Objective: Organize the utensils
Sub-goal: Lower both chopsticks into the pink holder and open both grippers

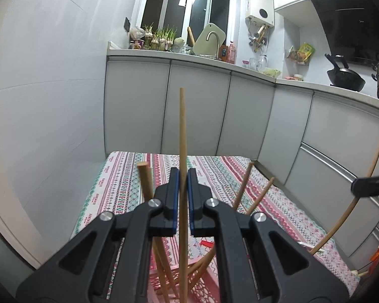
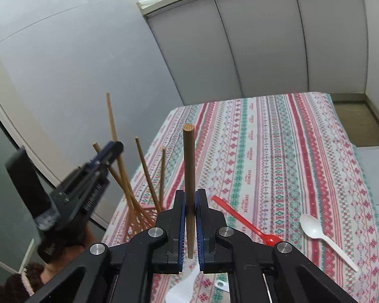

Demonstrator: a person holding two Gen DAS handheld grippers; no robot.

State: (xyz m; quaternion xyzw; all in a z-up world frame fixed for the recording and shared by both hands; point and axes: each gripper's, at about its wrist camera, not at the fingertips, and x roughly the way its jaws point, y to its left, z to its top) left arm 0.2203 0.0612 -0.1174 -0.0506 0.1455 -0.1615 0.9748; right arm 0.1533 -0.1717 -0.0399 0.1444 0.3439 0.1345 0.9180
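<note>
In the left wrist view my left gripper (image 1: 183, 175) is shut on a light wooden chopstick (image 1: 182, 126) that stands upright. Its lower end reaches down into a pink slotted basket (image 1: 204, 287) holding several other chopsticks (image 1: 145, 181). My right gripper (image 2: 190, 194) is shut on a darker brown chopstick (image 2: 189, 156), also upright, above the patterned tablecloth (image 2: 278, 151). From the right wrist view the left gripper (image 2: 116, 147) sits over the basket (image 2: 145, 216) at the table's left edge. A red spoon (image 2: 242, 223) and a white spoon (image 2: 315, 229) lie on the cloth.
Another white spoon (image 2: 184, 287) lies under my right gripper. Grey cabinet fronts (image 1: 197, 106) run behind and to the right of the table. A white wall (image 1: 50, 88) stands at its left. A hand (image 2: 68, 250) holds the left gripper.
</note>
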